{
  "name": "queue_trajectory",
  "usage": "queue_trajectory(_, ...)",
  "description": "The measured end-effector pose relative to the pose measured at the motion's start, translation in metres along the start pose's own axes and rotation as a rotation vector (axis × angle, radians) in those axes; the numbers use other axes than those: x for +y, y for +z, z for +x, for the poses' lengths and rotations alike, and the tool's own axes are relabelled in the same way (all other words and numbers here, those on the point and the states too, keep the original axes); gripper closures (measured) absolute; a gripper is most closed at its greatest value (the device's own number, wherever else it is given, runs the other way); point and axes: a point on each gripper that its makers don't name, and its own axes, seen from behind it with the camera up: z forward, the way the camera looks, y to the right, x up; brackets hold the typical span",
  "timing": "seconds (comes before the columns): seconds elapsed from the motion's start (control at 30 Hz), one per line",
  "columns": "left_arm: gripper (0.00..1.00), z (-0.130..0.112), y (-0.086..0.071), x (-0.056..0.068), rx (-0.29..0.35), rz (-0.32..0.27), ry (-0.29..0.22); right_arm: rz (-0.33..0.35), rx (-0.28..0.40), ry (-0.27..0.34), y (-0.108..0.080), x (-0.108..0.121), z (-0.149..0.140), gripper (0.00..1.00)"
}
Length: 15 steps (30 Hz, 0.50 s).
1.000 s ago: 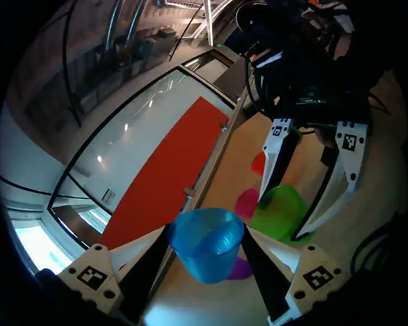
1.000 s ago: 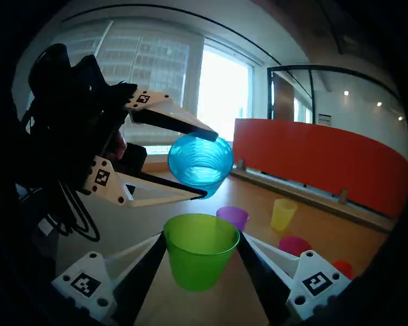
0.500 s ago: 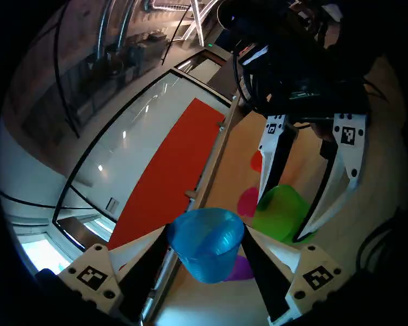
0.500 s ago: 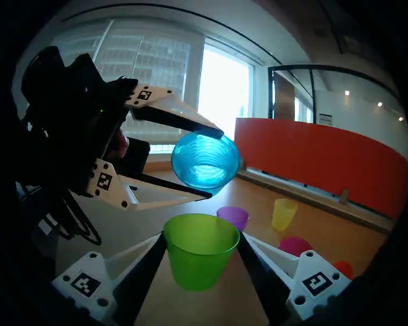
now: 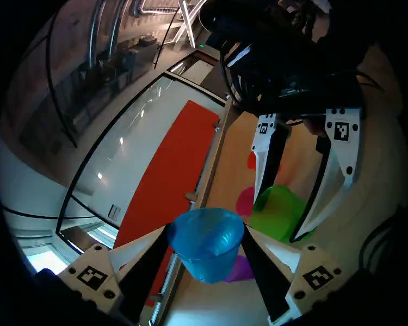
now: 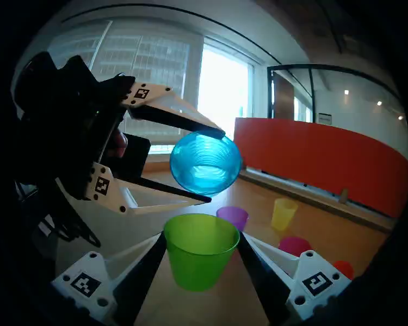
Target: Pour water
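- Desk [image 6: 318, 231]: pale wood top that carries the loose cups.
- Red partition [image 6: 323, 157]: long low panel along the desk's far edge, with windows beyond it.
- Left gripper [image 5: 205, 233]: held up off the desk, white fingers clenched on either side of the blue cup.
- Right gripper [image 6: 201, 236]: lower and close by, fingers pressed against both sides of the green cup.
- Blue cup [image 6: 204, 165]: translucent and ribbed, tipped onto its side in the air. Its mouth faces the right gripper, and it sits just above and behind the green cup's rim. Whether water is inside cannot be told.
- Green cup [image 6: 200, 258]: upright with its mouth open upward, directly below the blue cup.
- Purple cup [image 6: 234, 216]: standing on the desk just behind the green cup.
- Yellow cup [image 6: 283, 213]: upright and farther back, nearer the partition.
- Pink cup [image 6: 294, 244]: on the desk, beside the right finger.
- Red cup [image 6: 342, 267]: at the edge of the view, partly hidden.
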Motion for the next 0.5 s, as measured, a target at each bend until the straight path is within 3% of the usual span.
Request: queue_trajectory(0.5, 0.11, 0.0071, -0.0025, -0.0016, -0.002, 0.009, 0.057, -0.003, 0.003, 0.002, -0.0016, 0.0012, 0.0001, 0.05)
